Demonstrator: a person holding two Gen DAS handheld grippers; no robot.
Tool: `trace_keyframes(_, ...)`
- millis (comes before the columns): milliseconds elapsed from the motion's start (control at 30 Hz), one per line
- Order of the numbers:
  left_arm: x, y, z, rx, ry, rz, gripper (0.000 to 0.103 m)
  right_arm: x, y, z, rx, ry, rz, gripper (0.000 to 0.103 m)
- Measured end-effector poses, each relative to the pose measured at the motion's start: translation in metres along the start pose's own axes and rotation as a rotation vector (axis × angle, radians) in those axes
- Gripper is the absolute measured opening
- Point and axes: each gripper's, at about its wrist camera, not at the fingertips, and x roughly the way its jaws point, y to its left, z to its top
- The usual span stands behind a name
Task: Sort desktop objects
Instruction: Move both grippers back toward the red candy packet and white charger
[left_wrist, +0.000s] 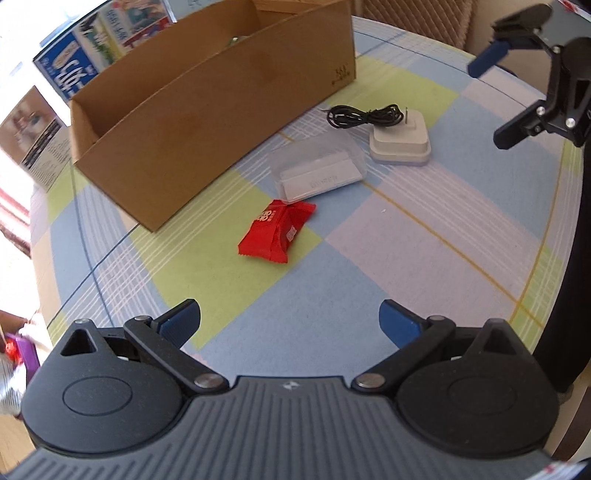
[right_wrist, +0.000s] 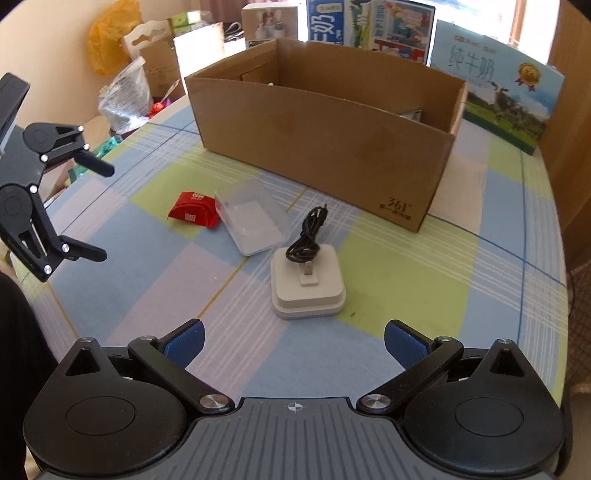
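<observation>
A red snack packet (left_wrist: 277, 232) (right_wrist: 194, 213) lies on the checked tablecloth. Beside it sits a clear plastic case (left_wrist: 317, 170) (right_wrist: 252, 218), then a white charger block (left_wrist: 400, 139) (right_wrist: 308, 286) with a coiled black cable (left_wrist: 364, 115) (right_wrist: 307, 238). The brown cardboard box (left_wrist: 207, 110) (right_wrist: 325, 140) stands open behind them. My left gripper (left_wrist: 290, 321) (right_wrist: 99, 210) hovers open, short of the red packet. My right gripper (right_wrist: 293, 345) (left_wrist: 493, 103) is open too, just short of the charger. Neither holds anything.
Milk cartons (right_wrist: 495, 85) and printed boxes (left_wrist: 33, 136) stand behind the cardboard box. Bags and packaging (right_wrist: 125, 92) crowd the far left off the table. The round table's edge (right_wrist: 561, 280) curves close on the right.
</observation>
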Motion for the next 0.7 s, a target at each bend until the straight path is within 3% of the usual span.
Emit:
trace_keyframes(367, 0.032, 0.016, 0.019, 0.015, -0.001, -0.041, 0.100, 0.037, -0.013, 0.020, -0.064, 0.052, 0.032, 0.101)
trace_keyframes(700, 0.059, 0.029, 0.039, 0.054, 0.021, -0.097, 0.091, 0.063, -0.016, 0.035, -0.091, 0.075, 0.051, 0.097)
